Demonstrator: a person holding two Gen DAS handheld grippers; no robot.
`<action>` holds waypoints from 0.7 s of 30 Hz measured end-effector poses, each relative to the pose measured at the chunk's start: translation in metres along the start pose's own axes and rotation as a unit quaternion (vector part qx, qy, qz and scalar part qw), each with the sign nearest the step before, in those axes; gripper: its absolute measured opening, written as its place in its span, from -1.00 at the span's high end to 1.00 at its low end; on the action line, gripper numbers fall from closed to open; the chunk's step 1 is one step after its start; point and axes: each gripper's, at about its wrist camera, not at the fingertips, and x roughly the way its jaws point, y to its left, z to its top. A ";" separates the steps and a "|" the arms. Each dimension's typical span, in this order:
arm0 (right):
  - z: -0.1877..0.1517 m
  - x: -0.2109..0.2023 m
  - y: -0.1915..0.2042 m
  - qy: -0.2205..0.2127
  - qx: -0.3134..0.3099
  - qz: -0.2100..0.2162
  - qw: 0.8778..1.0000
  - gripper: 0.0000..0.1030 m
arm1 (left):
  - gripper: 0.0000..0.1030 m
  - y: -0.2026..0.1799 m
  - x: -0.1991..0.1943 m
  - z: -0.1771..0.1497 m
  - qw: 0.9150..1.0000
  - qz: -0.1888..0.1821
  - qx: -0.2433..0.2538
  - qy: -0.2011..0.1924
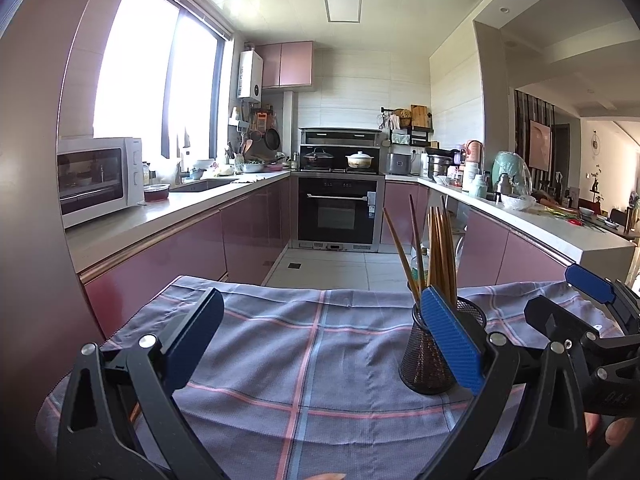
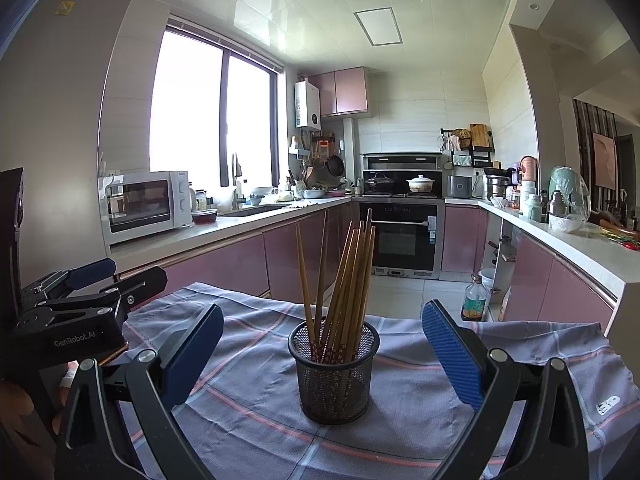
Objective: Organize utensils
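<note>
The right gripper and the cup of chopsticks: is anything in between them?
Nothing but bare checked cloth. In the right wrist view the open right gripper faces the mesh cup of chopsticks, touching neither.

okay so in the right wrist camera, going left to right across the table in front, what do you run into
Left gripper at the frame's left edge → right gripper's left finger → black mesh holder with the chopsticks upright in it → right gripper's right finger, all over the plaid cloth.
</note>
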 end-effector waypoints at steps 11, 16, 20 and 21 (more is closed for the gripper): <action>0.001 0.001 -0.001 0.002 0.000 0.001 1.000 -0.87 | -0.89 -0.001 0.000 0.000 1.000 0.000 0.000 0.002; 0.001 0.002 0.000 0.002 0.000 0.001 1.000 -0.87 | -0.89 0.000 0.002 0.001 1.000 0.000 0.000 0.003; 0.000 0.002 0.000 0.003 0.002 0.002 1.000 -0.87 | -0.89 0.000 0.002 0.001 1.000 -0.001 -0.001 0.003; 0.000 0.002 -0.001 0.003 0.002 0.002 1.000 -0.87 | -0.89 0.000 0.002 0.001 1.000 -0.001 -0.001 0.004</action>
